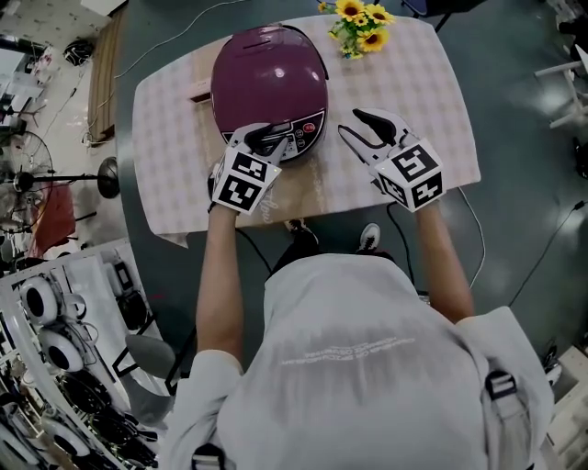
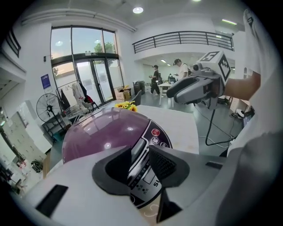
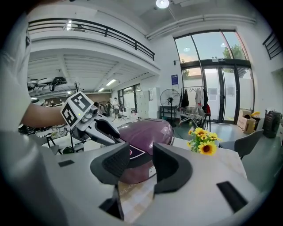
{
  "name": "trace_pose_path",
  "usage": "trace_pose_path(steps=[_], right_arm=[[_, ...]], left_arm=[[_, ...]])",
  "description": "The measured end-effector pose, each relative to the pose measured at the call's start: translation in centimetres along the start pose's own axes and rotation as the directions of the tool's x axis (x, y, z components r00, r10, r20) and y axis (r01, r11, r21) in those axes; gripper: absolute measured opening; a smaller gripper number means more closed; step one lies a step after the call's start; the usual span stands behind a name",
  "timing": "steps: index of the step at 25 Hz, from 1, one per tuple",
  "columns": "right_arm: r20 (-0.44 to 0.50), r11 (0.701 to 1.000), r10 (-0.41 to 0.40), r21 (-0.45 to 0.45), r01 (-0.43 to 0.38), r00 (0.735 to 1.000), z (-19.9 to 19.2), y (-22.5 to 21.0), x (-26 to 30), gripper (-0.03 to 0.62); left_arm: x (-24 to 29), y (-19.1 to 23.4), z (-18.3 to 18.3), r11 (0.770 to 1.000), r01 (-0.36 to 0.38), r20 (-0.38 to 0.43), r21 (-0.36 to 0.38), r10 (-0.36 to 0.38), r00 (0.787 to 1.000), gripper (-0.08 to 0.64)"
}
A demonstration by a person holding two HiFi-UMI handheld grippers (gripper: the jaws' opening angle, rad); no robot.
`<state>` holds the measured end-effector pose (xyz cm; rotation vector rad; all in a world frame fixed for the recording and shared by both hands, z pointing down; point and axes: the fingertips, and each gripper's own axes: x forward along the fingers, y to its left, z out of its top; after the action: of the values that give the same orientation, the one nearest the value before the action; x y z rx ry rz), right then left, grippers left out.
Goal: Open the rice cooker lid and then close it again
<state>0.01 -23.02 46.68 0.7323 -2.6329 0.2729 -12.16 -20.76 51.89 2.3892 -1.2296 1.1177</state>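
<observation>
left tool (image 1: 268, 139) part open over the rice cooker (image 1: 266, 73), gripping nothing; right tool (image 1: 349, 123) part open, empty.

Rice cooker (image 1: 269, 87) on table (image 1: 427, 92), sunflowers (image 1: 360, 26) behind-right; left claw (image 1: 266, 142) at cooker front, right claw (image 1: 352, 123) beside.

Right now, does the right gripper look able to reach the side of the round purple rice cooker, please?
Probably yes: the right gripper hovers, jaws apart and empty, beside the round purple rice cooker, with only bare checked tablecloth between them. The left gripper is over its front panel.
</observation>
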Motion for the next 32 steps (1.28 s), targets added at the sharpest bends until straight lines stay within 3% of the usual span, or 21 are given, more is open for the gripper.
trace_pose_path(steps=[16, 32], right_arm=[[-0.013, 1.000, 0.026, -0.008, -0.026, 1.000, -0.07, 0.13, -0.52, 0.177], [0.002, 1.000, 0.028, -0.013, -0.028, 1.000, 0.38, 0.11, -0.91, 0.176]], left_arm=[[0.04, 0.43, 0.41, 0.988, -0.080, 0.072, -0.129, 0.090, 0.993, 0.140], [0.04, 0.34, 0.04, 0.977, -0.123, 0.079, -0.177, 0.139, 0.987, 0.140]])
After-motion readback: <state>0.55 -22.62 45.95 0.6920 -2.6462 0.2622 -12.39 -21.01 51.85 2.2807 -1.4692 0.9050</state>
